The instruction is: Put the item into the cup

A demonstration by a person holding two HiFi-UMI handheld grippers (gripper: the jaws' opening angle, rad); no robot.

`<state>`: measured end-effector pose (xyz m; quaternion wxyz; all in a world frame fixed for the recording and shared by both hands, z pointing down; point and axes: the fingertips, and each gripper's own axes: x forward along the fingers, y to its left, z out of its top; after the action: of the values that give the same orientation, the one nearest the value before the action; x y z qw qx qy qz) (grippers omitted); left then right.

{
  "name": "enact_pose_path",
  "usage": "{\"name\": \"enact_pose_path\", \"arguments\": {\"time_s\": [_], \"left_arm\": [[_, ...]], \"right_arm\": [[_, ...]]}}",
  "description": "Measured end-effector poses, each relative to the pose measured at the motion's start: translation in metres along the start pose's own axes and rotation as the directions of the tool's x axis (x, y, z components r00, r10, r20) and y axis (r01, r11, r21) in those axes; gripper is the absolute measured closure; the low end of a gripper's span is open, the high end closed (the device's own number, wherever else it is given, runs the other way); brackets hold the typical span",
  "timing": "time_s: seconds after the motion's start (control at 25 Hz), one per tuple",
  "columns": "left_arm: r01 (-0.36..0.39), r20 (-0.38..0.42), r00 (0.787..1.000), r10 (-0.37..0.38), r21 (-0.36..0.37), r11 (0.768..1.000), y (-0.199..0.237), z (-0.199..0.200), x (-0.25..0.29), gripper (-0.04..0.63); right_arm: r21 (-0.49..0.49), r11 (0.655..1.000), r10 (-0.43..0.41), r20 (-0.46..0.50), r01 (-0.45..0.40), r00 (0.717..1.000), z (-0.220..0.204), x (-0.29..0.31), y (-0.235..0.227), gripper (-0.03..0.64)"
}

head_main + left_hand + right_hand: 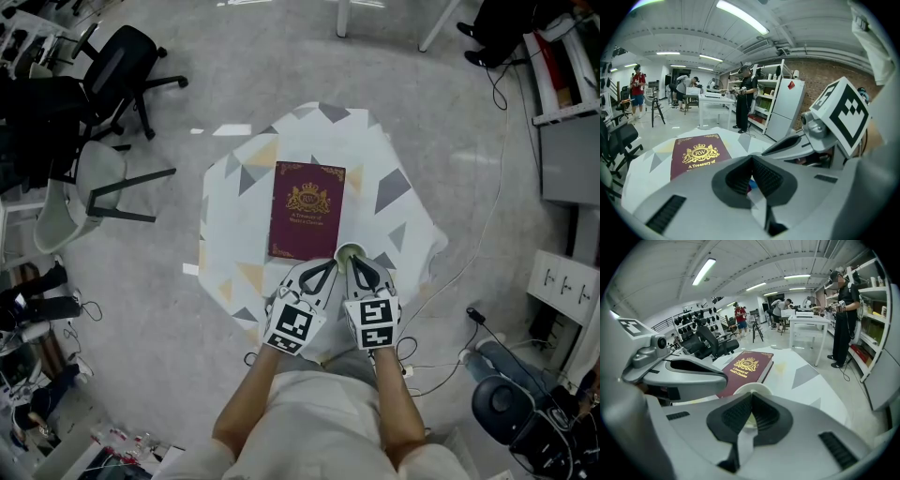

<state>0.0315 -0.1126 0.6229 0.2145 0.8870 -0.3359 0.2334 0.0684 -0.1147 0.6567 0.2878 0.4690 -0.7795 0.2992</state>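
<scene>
A white cup [349, 251] stands on the table near its front edge, just right of the maroon book's near corner. My right gripper [357, 265] is shut, its tips at the cup's near rim. In the right gripper view the cup [751, 390] shows just beyond the closed tips of the right gripper [751, 409]. My left gripper [330, 266] is shut beside it, left of the cup. In the left gripper view a small blue and red item [751, 184] peeks through the gap behind the closed tips of the left gripper [751, 165]. I cannot tell whether it is pinched or lies underneath.
A maroon book [307, 209] with a gold crest lies flat mid-table on the patterned cloth [394, 197]. Office chairs [122, 66] stand at the far left on the floor. Cables and a shelf [562, 141] are at the right. People stand far off in the room.
</scene>
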Motion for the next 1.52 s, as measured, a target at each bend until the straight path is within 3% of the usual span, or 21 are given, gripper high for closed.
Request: {"name": "enact_pose_path", "arguments": {"time_s": [0.36, 1.52], "left_arm": [[0.001, -0.003, 1.000, -0.001, 0.001, 1.000, -0.001, -0.001, 0.000, 0.583], [-0.009, 0.012, 1.000, 0.009, 0.023, 1.000, -0.005, 0.001, -0.016, 0.583]], "right_arm": [[-0.011, 1.000, 0.027, -0.039, -0.027, 0.999, -0.013, 0.008, 0.007, 0.607], [-0.067, 0.998, 0.003, -0.055, -0.006, 0.998, -0.014, 0.015, 0.009, 0.563]]}}
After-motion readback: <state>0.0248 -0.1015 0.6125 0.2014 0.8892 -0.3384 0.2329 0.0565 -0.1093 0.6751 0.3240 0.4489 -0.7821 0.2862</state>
